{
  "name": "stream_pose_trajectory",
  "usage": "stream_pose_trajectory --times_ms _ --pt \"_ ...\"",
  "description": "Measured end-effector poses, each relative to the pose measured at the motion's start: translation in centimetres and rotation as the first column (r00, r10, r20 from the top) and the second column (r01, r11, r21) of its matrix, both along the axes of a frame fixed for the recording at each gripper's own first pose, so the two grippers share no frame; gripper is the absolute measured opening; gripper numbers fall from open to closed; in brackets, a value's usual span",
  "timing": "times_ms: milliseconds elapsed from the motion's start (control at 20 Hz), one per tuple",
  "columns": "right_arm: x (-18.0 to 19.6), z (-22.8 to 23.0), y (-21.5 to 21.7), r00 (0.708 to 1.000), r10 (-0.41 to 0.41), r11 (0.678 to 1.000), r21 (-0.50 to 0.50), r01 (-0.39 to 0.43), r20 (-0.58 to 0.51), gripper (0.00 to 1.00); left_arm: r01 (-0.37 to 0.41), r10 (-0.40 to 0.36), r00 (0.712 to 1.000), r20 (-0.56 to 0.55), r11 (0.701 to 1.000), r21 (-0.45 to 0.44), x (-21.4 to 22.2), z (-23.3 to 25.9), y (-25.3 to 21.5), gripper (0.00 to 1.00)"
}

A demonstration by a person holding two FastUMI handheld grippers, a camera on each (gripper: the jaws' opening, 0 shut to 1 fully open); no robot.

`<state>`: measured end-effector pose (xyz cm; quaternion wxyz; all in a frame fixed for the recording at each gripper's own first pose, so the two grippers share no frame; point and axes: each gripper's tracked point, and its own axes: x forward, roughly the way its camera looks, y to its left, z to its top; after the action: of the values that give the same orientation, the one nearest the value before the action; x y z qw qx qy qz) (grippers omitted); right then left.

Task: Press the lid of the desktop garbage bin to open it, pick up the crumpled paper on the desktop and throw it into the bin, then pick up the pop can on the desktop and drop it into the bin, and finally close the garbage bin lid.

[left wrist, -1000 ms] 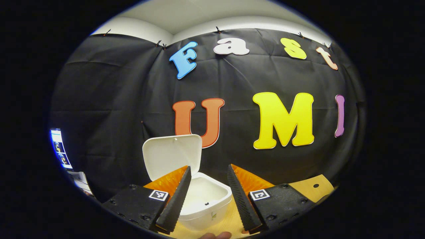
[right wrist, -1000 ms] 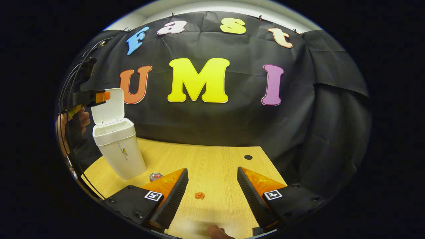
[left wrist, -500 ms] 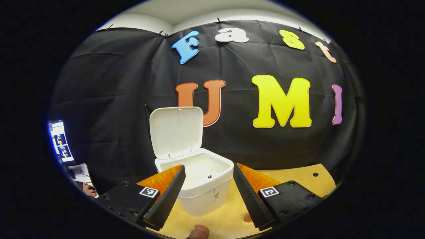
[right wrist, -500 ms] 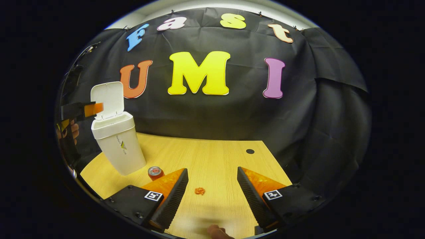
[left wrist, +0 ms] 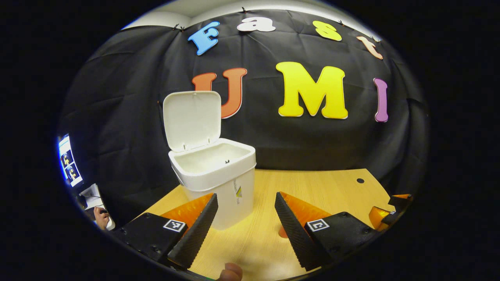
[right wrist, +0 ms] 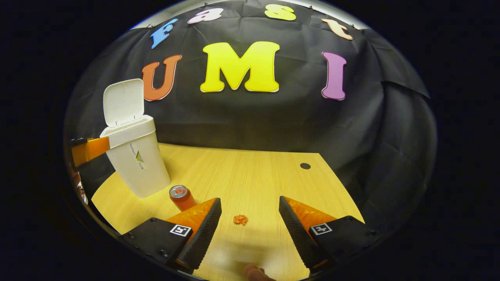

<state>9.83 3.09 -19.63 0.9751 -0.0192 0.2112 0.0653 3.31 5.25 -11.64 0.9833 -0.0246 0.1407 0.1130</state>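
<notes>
While bin [right wrist: 134, 156] lid [right wrist: 122, 101] stands open | label [right wrist: 137, 158] perhaps unreadable

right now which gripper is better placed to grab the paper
Right. The crumpled paper lies on the table straight ahead between the open right gripper fingers. The left gripper, also open, faces the bin, whose lid is already up.

bin [right wrist: 136, 160] | side label with logo | text too small to read
</notes>
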Motion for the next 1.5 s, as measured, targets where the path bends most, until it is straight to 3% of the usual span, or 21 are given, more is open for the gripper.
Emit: stream_pose_trajectory --times_ms 350,500,650,1250,1400,1500 --pt "2.3 -7.8 0.9 0.991 0.03 0.999 -0.035 -0.035 -0.133 0.93 -0.031 0.03 0.988 -0.153 0.999 -0.004 -2.2 -5.4 -1.0 0.97" --pt "3.5 -10.9 0.6 0.981 0.027 0.999 -0.039 -0.036 -0.194 0.93 -0.037 0.044 0.976 -0.213 0.999 0.037 -2.9 -7.4 -0.8 0.98" --pt "4.7 -13.6 0.6 0.969 0.028 0.998 -0.045 -0.04 -0.245 0.94 -0.035 0.033 0.962 -0.271 0.999 -0.001 -3.3 -9.4 -1.7 0.99" --pt "6.9 -18.5 2.7 0.934 0.052 0.995 -0.066 -0.081 -0.355 0.94 0.02 -0.017 0.944 -0.329 1.0 0.005 -3.5 -11.3 -3.4 0.99" --pt "7.0 -19.1 2.6 0.924 0.041 0.993 -0.086 -0.079 -0.381 0.92 0.031 -0.036 0.943 -0.331 0.999 -0.023 -3.6 -11.7 -3.6 0.99" --pt "7.0 -19.1 2.8 0.919 0.041 0.995 -0.07 -0.074 -0.392 0.77 0.025 -0.032 0.94 -0.34 0.999 -0.025 -3.8 -11.9 -3.4 0.99"
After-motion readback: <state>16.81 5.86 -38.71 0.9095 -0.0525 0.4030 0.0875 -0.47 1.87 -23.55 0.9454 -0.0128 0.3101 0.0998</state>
